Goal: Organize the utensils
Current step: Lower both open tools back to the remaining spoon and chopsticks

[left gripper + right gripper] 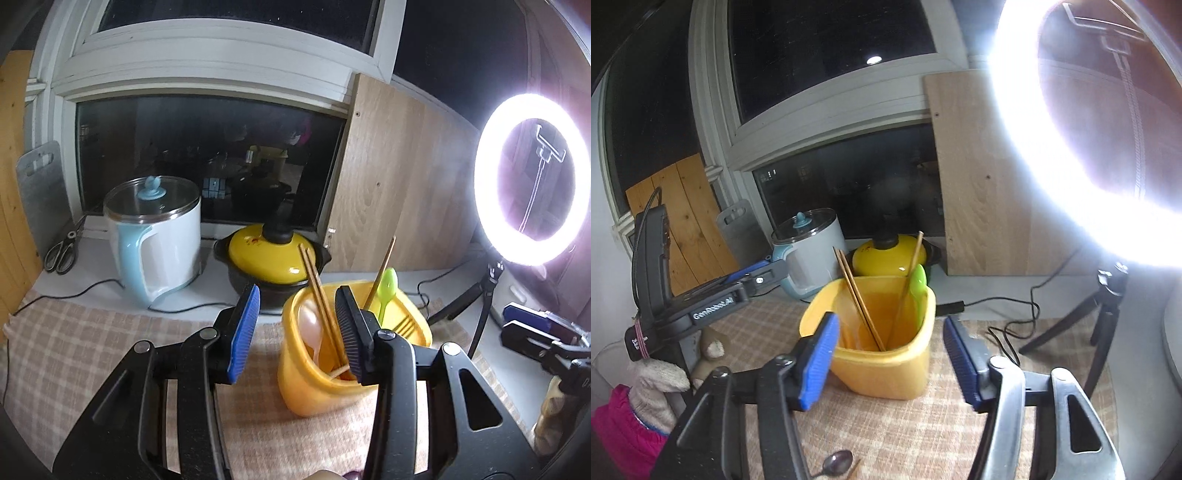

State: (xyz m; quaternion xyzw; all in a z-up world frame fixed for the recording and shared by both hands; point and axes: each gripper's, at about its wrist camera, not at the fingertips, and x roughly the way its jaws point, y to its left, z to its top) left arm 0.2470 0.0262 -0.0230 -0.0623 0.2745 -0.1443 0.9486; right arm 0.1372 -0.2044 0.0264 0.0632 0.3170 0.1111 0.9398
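A yellow utensil holder stands on the checked cloth. It holds wooden chopsticks, a pink spoon, a green spoon and a gold fork. My left gripper is open and empty, its right finger just above the holder's rim. My right gripper is open and empty, its fingers either side of the holder on the near side. A metal spoon lies on the cloth below the right gripper.
A white and blue electric pot and a yellow-lidded clay pot stand behind the holder. Scissors and a grey cutting board are at far left. A ring light on a tripod stands right, cables nearby.
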